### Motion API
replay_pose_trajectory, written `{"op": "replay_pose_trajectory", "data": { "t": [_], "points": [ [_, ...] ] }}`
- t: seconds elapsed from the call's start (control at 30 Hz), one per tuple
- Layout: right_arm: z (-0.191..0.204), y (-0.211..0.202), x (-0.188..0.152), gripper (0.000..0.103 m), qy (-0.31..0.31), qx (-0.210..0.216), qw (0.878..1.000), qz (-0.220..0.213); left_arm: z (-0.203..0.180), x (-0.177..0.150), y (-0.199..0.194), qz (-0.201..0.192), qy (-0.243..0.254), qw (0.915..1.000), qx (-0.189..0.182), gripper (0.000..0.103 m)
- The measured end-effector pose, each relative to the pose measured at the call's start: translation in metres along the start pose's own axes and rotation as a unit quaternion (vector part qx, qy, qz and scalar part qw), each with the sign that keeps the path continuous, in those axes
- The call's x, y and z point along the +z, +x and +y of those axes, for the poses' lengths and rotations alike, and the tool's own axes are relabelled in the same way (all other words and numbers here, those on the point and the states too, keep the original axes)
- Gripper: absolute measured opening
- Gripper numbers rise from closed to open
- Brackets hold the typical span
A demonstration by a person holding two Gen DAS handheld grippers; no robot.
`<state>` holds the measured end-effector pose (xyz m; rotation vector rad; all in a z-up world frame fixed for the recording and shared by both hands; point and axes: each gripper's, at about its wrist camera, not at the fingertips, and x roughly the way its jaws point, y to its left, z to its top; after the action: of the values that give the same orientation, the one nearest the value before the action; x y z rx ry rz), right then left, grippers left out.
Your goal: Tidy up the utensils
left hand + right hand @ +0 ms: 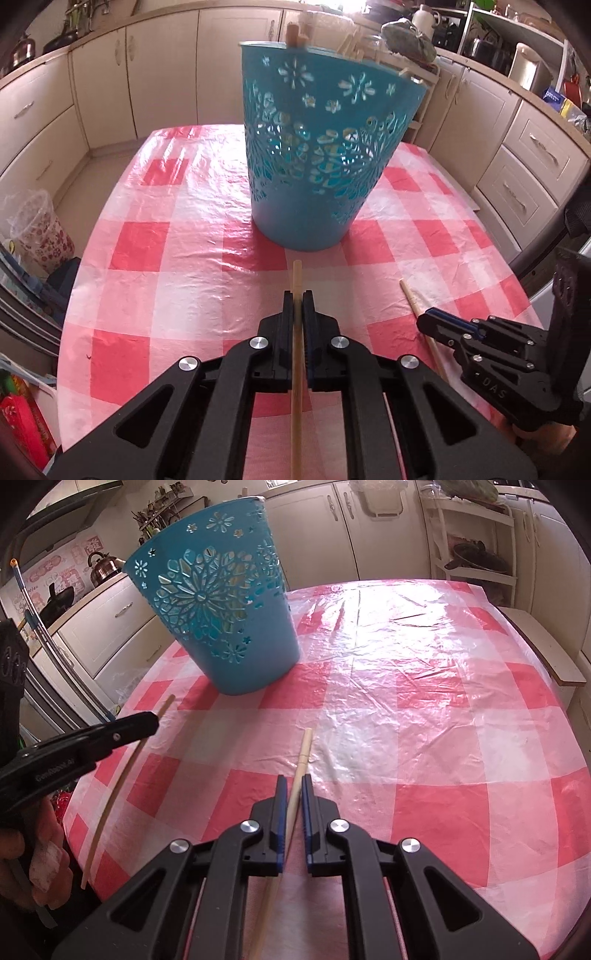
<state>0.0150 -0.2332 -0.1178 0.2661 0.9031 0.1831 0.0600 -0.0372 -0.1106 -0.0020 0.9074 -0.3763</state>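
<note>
Each hand's tool, left tool (297, 295) and right tool (293, 781), is clamped narrow on a wooden chopstick (296, 280) whose long axis points ahead toward the teal cut-out basket (325, 147) standing on the checked surface (177, 258), nearer the left.

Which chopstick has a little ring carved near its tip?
The chopstick in the right gripper has it: its chopstick shows a carved ring below the tip. The plain chopstick in the left gripper looks smooth.

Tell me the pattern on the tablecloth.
Red, pink and white checks on the glossy plastic tablecloth, clearest in the right wrist view.
</note>
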Motion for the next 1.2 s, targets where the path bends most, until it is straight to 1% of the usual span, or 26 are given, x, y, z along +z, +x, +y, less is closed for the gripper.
{"op": "replay_pose_trajectory", "data": {
  "t": [0.1, 0.27, 0.47, 0.57, 0.7, 0.97, 1.07, 1.2],
  "points": [
    [-0.001, 0.000, 0.000, 0.008, 0.004, 0.003, 1.000, -0.001, 0.004, 0.002, -0.015, -0.018, -0.017, 0.9996, -0.009, 0.005],
    [-0.001, -0.001, -0.001, 0.008, 0.003, 0.002, 1.000, -0.002, -0.004, 0.011, -0.038, -0.051, -0.018, 0.9984, -0.019, 0.005],
    [-0.001, -0.001, -0.001, 0.008, 0.001, 0.000, 1.000, -0.003, -0.007, 0.035, -0.082, -0.122, -0.029, 0.9910, -0.047, 0.005],
    [0.000, -0.002, -0.001, 0.008, 0.000, -0.001, 1.000, -0.003, -0.004, 0.046, -0.096, -0.144, -0.031, 0.9878, -0.050, 0.005],
    [0.000, -0.002, -0.001, 0.008, 0.001, 0.000, 1.000, -0.003, 0.000, 0.052, -0.104, -0.155, -0.036, 0.9861, -0.049, 0.005],
    [0.000, -0.001, -0.002, 0.009, 0.000, -0.001, 1.000, -0.004, 0.008, 0.051, -0.098, -0.146, -0.050, 0.9866, -0.053, 0.005],
    [0.001, -0.001, -0.002, 0.009, 0.000, -0.002, 1.000, -0.004, 0.007, 0.057, -0.105, -0.155, -0.047, 0.9849, -0.060, 0.005],
    [0.001, -0.001, -0.002, 0.009, 0.001, -0.001, 1.000, -0.004, 0.003, 0.073, -0.120, -0.175, -0.045, 0.9812, -0.067, 0.005]
  ]
}}
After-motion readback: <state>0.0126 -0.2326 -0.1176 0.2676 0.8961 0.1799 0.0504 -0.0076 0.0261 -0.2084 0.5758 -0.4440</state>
